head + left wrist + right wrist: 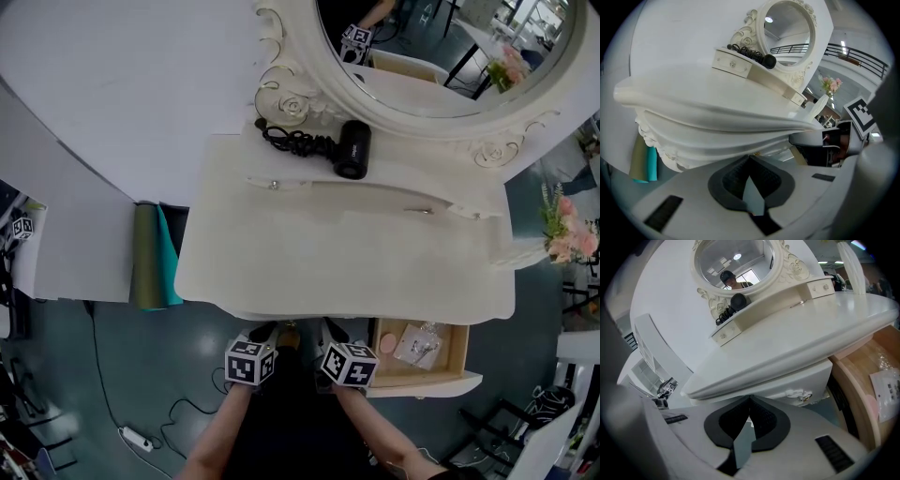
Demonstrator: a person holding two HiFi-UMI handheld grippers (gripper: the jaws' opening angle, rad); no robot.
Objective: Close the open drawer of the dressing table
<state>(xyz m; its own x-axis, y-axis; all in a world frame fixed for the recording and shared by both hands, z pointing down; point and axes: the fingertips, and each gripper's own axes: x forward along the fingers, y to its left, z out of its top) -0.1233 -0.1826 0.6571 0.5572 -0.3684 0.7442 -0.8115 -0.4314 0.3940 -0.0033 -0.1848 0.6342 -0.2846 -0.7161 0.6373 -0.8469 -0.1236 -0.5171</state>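
One white dressing table (347, 253) with one oval mirror (450, 66), its one open drawer (422, 382) sticking out front-right, and just left of that, two grippers — left gripper (750, 157) and right gripper (750, 398) — both pinched closed on nothing.

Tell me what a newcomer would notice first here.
The white dressing table with its ornate oval mirror fills the head view, a black hair dryer lying below the glass. At its front right, a drawer stands open, beside the shut right gripper.
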